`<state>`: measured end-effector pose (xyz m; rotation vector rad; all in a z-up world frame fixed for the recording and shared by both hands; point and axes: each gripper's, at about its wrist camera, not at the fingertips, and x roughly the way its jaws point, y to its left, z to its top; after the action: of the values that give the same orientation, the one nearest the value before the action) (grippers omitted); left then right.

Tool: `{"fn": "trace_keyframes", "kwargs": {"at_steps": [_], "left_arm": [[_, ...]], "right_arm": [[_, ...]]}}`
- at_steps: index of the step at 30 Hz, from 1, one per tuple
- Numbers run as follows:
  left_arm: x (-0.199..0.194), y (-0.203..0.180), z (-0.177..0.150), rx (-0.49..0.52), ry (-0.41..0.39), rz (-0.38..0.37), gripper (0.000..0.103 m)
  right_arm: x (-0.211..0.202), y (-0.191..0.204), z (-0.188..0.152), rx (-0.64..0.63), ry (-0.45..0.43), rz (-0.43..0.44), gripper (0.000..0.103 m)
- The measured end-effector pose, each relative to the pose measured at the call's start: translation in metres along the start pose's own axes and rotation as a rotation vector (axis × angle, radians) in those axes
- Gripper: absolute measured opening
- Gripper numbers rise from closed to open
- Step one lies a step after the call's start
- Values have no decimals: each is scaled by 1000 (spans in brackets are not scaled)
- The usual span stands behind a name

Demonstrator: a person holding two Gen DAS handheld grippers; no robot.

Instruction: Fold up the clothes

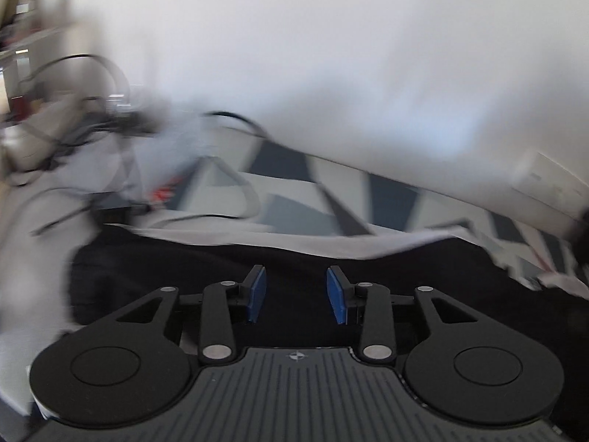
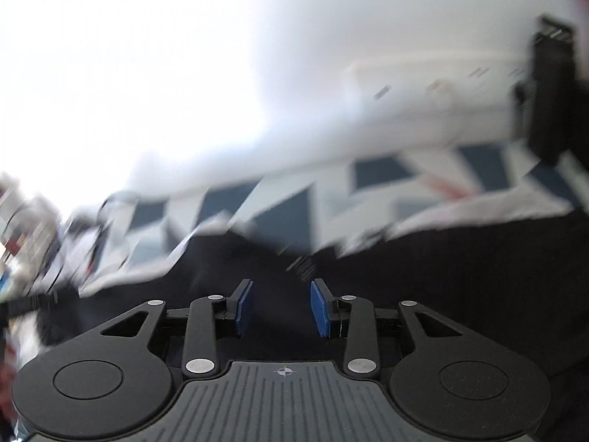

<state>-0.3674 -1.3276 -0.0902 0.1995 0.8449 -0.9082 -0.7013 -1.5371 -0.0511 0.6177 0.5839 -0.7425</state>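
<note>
A black garment (image 1: 165,265) lies spread over a bed with a blue, grey and white patterned cover (image 1: 291,191). My left gripper (image 1: 296,289) hangs above the dark cloth, its blue pads (image 1: 257,294) apart with nothing between them. In the right wrist view the same black garment (image 2: 441,269) fills the lower half, and my right gripper (image 2: 281,307) is open over it, blue pads (image 2: 319,307) apart and empty. Both views are smeared by motion.
A white wall (image 1: 331,55) rises behind the bed. Dark cables (image 1: 92,73) and blurred clutter sit at the far left of the left wrist view. A white ledge (image 2: 434,99) and a dark upright object (image 2: 552,92) stand at the right of the right wrist view.
</note>
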Motion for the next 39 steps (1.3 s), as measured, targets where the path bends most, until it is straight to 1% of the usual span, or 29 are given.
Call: {"fn": "trace_keyframes", "kwargs": {"at_steps": [1, 3, 4, 5, 6, 7, 8, 10, 12, 14, 15, 16, 17, 18, 20, 21, 22, 23, 24, 25, 26, 27, 30, 31, 32, 34, 37, 38, 39], "left_arm": [[6, -15, 0, 27, 15, -39, 39], [21, -44, 0, 74, 47, -92, 41], [29, -58, -1, 92, 67, -111, 41], [38, -69, -3, 101, 92, -123, 41], [46, -78, -6, 103, 117, -131, 41], [54, -87, -9, 102, 142, -136, 41], [60, -92, -12, 99, 161, -129, 41], [71, -100, -20, 95, 191, -100, 41], [78, -105, -28, 100, 214, -55, 41], [82, -109, -34, 113, 224, 2, 41], [83, -111, -36, 118, 226, 29, 41], [84, -113, -37, 118, 227, 52, 41], [85, -115, -37, 112, 229, 72, 41], [85, -118, -36, 104, 229, 87, 42], [84, -125, -35, 91, 219, 109, 56], [83, -129, -37, 90, 211, 114, 58], [82, -134, -41, 95, 204, 122, 60], [81, -139, -44, 104, 199, 131, 60], [82, -143, -47, 108, 196, 140, 60], [83, -146, -48, 109, 193, 149, 60], [84, -149, -49, 103, 193, 159, 61], [87, -150, -48, 90, 197, 169, 62], [97, -152, -44, 47, 222, 201, 63], [99, -153, -43, 36, 232, 205, 63], [102, -154, -42, 31, 235, 203, 63], [106, -160, -41, 42, 230, 198, 65], [113, -171, -42, 62, 215, 174, 66], [115, -176, -44, 75, 211, 163, 69], [117, -182, -45, 91, 211, 162, 72]], "right_arm": [[-5, -11, 8, 4, -24, -35, 32], [-19, -36, 26, 1, -85, -130, 33], [-23, -50, 37, -5, -115, -180, 35], [-26, -67, 49, -12, -136, -233, 42], [-27, -79, 53, -17, -140, -276, 45], [-25, -97, 57, -14, -128, -322, 52], [-21, -116, 61, -7, -107, -345, 54], [-3, -145, 60, -30, -63, -360, 54], [30, -164, 62, -112, -6, -370, 55], [66, -179, 57, -147, 56, -379, 69], [84, -186, 55, -163, 88, -383, 69], [98, -192, 53, -146, 129, -373, 71], [113, -198, 52, -129, 169, -363, 77], [120, -203, 48, -108, 192, -359, 80], [128, -212, 40, -66, 192, -344, 92], [128, -213, 38, -73, 164, -330, 90], [129, -212, 37, -81, 150, -318, 85], [129, -211, 37, -88, 137, -306, 76], [130, -210, 37, -95, 123, -294, 70], [131, -210, 37, -102, 110, -283, 46], [130, -205, 39, -127, 105, -255, 17], [130, -202, 41, -142, 109, -252, 12], [132, -205, 47, -152, 115, -251, 6], [133, -210, 51, -154, 104, -283, 4], [134, -216, 55, -155, 94, -317, 3], [132, -239, 64, -121, 59, -439, 3], [126, -286, 78, 8, 3, -610, 0], [125, -298, 81, 43, -2, -707, 1], [122, -312, 85, 101, 8, -725, 3]]}}
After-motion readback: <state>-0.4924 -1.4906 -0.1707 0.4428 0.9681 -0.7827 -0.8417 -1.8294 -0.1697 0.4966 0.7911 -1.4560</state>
